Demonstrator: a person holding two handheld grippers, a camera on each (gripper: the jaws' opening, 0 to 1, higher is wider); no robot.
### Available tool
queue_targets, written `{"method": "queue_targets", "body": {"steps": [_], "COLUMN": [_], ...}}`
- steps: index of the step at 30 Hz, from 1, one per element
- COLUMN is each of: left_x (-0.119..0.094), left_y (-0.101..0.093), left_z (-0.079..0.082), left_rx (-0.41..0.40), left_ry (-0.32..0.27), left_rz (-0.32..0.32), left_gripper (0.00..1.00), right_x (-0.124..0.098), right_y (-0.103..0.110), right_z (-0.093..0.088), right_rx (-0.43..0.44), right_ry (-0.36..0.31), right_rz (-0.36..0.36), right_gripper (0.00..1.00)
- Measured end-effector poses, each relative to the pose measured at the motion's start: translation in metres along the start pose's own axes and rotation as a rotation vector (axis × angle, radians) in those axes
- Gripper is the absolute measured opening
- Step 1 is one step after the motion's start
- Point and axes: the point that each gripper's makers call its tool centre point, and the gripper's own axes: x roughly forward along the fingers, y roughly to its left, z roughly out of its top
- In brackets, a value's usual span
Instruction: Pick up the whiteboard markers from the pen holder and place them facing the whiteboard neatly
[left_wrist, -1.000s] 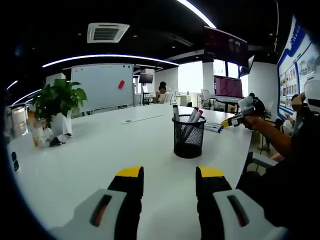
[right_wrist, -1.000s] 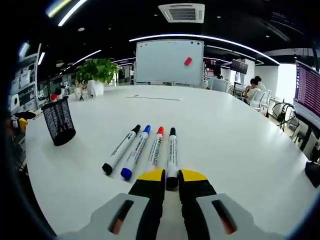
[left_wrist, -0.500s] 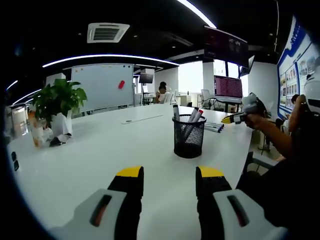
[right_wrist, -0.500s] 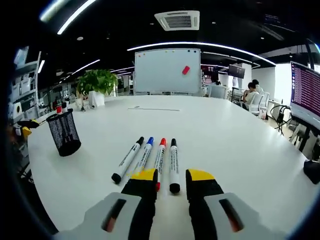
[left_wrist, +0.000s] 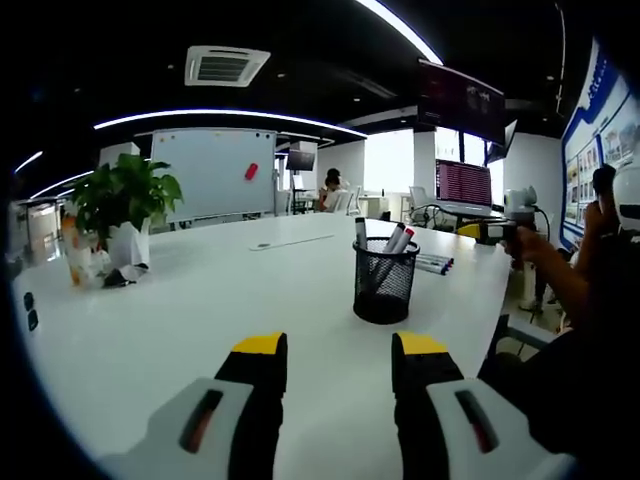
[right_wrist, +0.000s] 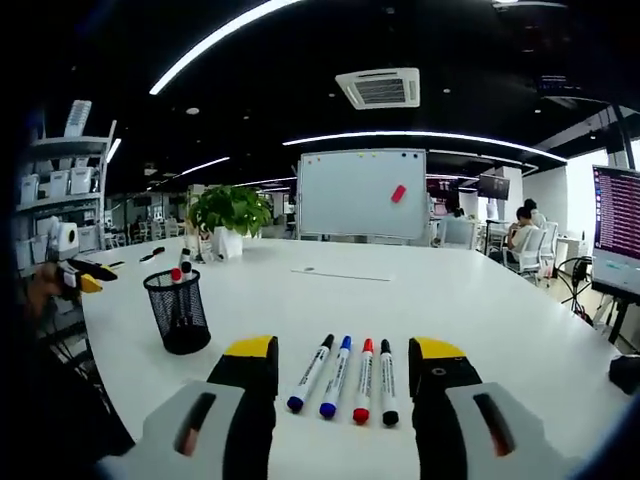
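left gripper view: the left gripper (left_wrist: 340, 372) sits at the bottom centre of the frame, jaws apart and empty, aimed at the black mesh pen holder (left_wrist: 385, 287) standing upright just right of centre on the white table (left_wrist: 180, 310). three whiteboard markers (left_wrist: 392, 238) stand in it, caps up, leaning against the rim. the whiteboard (left_wrist: 212, 172) stands in the upper left, behind a potted plant (left_wrist: 122, 205).

right gripper view: the right gripper (right_wrist: 345, 382), jaws spread and empty, frames four markers laid side by side (right_wrist: 348, 378) at lower centre, ends pointing toward the whiteboard in the upper centre; the pen holder lies at the left.

handling, as judged: the markers look light, rigid and smooth, so apt to slip or roll. a hold on the exposed upper barrel just below the cap, lifted straight up, should keep the light holder from tipping.
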Motion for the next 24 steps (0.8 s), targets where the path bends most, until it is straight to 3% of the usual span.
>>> {"method": "queue_targets", "body": {"steps": [17, 24], "left_x": [-0.002, 0.000], "left_y": [0.004, 0.002], "left_z": [0.001, -0.005], "left_rx": [-0.023, -0.004], "left_ry": [-0.017, 0.009], "left_rz": [0.012, 0.006], "left_gripper": [0.44, 0.44], "right_x": [-0.009, -0.015], "right_y": [0.040, 0.063], "right_z": [0.036, 0.048], "right_rx": [-0.064, -0.034], "right_ry": [-0.053, -0.079], "right_rz": [0.105, 0.212], "right_gripper": [0.53, 0.51]}}
